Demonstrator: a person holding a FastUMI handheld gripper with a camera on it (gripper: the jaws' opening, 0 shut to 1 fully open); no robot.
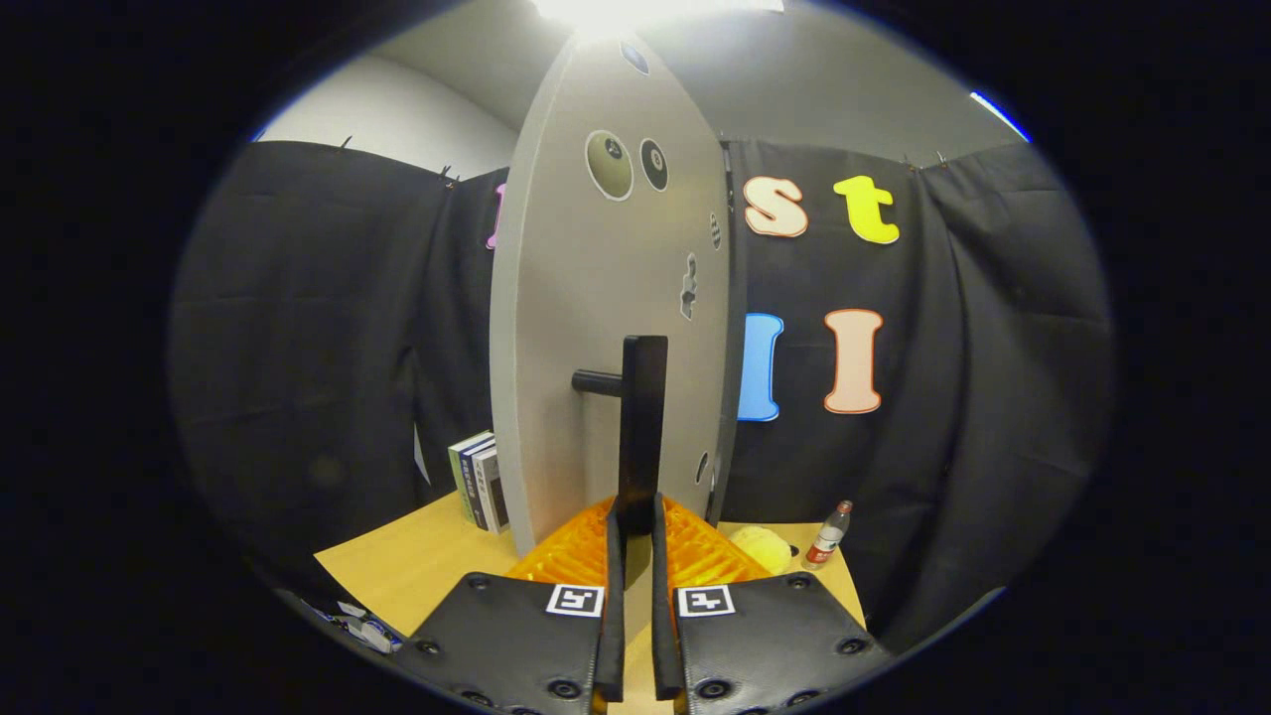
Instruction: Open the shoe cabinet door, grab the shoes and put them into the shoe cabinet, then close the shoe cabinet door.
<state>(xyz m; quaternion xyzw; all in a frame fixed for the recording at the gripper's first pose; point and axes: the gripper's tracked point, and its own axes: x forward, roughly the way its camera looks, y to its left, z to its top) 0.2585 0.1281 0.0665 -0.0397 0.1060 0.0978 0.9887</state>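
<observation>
Gripper view: black two-finger gripper [635, 516] clamped on black vertical bar handle [642, 417] of grey cabinet door [596, 328], fingers nearly together; clear plastic bottle [828, 534] on wooden table [417, 561] beyond.

Place: staged recording booth
Evidence: black cloth wall [318, 328], wooden table [417, 561], lone cabinet door [616, 298], tagged gripper [635, 516]

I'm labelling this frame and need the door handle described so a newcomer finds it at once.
Start at the tall grey cabinet door standing edge-on over the wooden table. Low on its face a black upright bar handle stands off on a short peg; the tongs close around its lower end. The door's other marks are flat round stickers.
</observation>
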